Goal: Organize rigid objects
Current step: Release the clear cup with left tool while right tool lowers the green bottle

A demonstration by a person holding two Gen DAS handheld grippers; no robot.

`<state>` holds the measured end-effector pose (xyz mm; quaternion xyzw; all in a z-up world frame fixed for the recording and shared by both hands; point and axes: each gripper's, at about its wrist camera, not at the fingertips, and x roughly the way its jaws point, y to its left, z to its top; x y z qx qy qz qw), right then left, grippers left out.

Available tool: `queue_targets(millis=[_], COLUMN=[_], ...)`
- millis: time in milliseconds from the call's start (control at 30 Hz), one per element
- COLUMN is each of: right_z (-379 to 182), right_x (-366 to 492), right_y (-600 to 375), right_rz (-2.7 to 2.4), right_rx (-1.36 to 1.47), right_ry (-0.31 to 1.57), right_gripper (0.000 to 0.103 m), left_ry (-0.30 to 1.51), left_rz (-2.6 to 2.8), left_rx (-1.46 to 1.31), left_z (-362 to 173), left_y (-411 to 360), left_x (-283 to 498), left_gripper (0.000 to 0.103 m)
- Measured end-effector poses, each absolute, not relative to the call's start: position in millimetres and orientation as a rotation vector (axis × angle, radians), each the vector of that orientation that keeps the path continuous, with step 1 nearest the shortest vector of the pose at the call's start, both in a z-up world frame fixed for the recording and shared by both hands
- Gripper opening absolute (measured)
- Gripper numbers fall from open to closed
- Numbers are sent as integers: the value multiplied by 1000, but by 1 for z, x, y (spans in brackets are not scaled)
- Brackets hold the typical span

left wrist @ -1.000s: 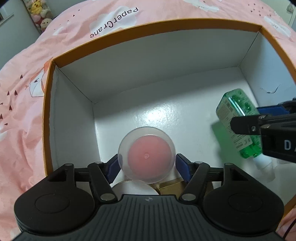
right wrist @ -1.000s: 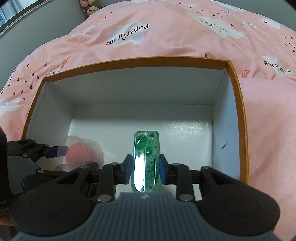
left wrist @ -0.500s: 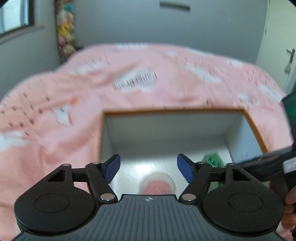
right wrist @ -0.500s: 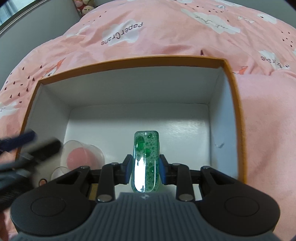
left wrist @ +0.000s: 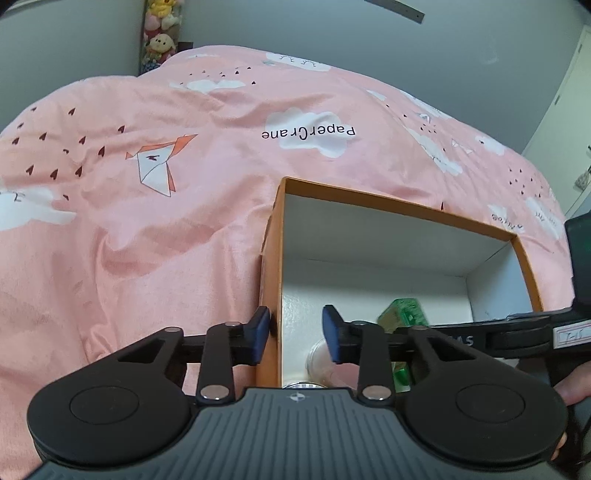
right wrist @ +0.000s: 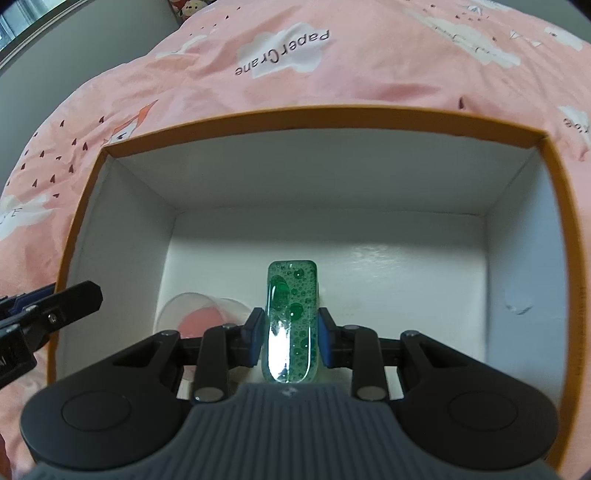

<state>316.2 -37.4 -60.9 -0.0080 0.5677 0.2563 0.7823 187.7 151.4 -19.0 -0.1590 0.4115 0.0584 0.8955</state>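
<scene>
While the open orange-rimmed cardboard box with white inside walls (right wrist: 461, 125) sits on a pink bedspread printed with white clouds, paper cranes and "PaperCrane" lettering (left wrist: 155, 229), grey walls and a stack of plush toys (left wrist: 160, 31) show beyond the bed in the left wrist view, with a pale door at far right. Box floor is mostly bare: a clear round plastic container with a pink inside (right wrist: 201, 314) lies at the near-left of the floor, partly hidden behind the right gripper's left linkage, and a small dark scuff marks the right inner wall. Right gripper (right wrist: 286, 339) points steeply down into the box and is clenched on a clear flat-sided bottle of green bubbly liquid (right wrist: 291, 317); blue pads press both narrow sides, bottle stands end-on between them and rises clear of the fingertips toward the box middle. Cannot tell whether its far end touches the floor. Left gripper (left wrist: 295, 332) hangs over the box's left wall; orange rim edge runs up between its two blue pads, not touching either. Its jaws are closing, a gap between the pads, nothing gripped. From that view the green bottle shows just past its right finger, and the pink container sits low down behind the fingers, mostly blocked. The right gripper's black body crosses that view's right edge, a hand (left wrist: 570, 387) visible under it.
</scene>
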Motion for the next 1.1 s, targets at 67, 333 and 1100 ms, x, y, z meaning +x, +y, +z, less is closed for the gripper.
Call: queue_targets(millis=[67,333,1100], right_z=[-62,-59,-57], right_x=[316,316,321], right_y=[-32,-12,4], right_rz=[565,609,600], right_rx=[-12,-4,-5], right_ry=[1230,1234,1222], right_gripper=[29,29,33], left_ry=[850,840,832], left_rz=[117,140,164], left_rx=[-344,-338,-354], left_z=[-19,-19,-17], left_y=[152,149,147], left_x=[187,185,183], left_gripper=[33,31,31])
